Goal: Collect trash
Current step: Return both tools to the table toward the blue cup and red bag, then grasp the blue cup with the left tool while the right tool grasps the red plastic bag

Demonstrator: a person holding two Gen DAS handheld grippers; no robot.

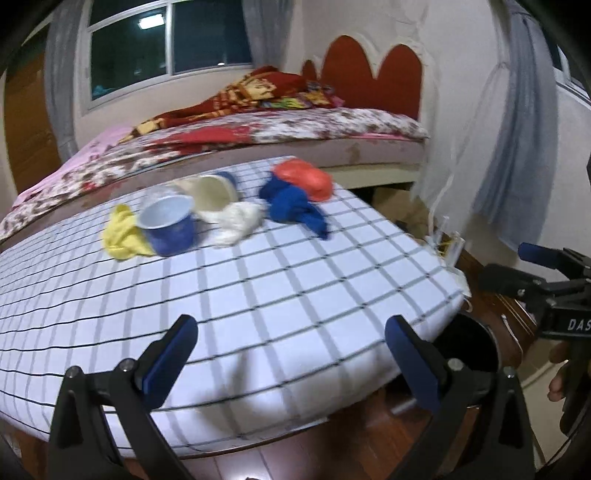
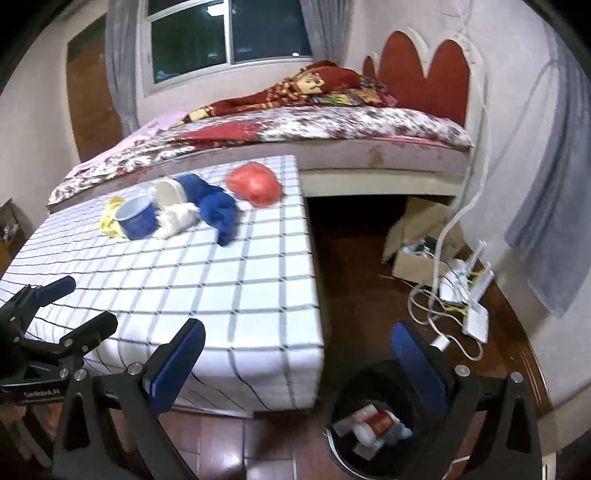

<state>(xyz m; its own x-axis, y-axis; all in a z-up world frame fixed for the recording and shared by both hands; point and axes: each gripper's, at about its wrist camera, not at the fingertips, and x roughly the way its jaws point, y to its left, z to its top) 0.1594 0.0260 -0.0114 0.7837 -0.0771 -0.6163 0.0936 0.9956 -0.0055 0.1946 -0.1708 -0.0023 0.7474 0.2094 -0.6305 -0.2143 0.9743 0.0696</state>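
A bed point(image 2: 332, 125) with a floral cover, a rumpled red blanket and a scalloped red headboard fills the back of the room under a dark window point(image 2: 229, 33). In front of it stands a low table point(image 2: 207, 280) under a white cloth with a dark grid pattern, and the trash still to be gathered sits in a cluster at its far end, close to the bed. From largest to smallest there: a crumpled blue wad point(image 1: 295, 206) lies near the far right corner, touching an orange-red lump point(image 1: 306, 179) behind it; a blue cup point(image 1: 170, 225) with a pale inside stands upright toward the left; a cream tub point(image 1: 214, 192) lies tipped on its side just behind; a white crumpled wad point(image 1: 236, 221) rests between the cup and the blue wad; a yellow crumpled piece point(image 1: 123, 236) lies against the cup's left side. On the wooden floor just off the table's near right corner stands a dark round bin point(image 2: 373, 417) that already holds a few pale and red pieces, too blurred to name. The left gripper point(image 1: 291, 354) hovers over the table's near edge, its blue-padded fingers spread wide and holding nothing. The right gripper point(image 2: 295, 362) hangs above the bin with one finger over the table corner, its fingers likewise wide apart and empty.
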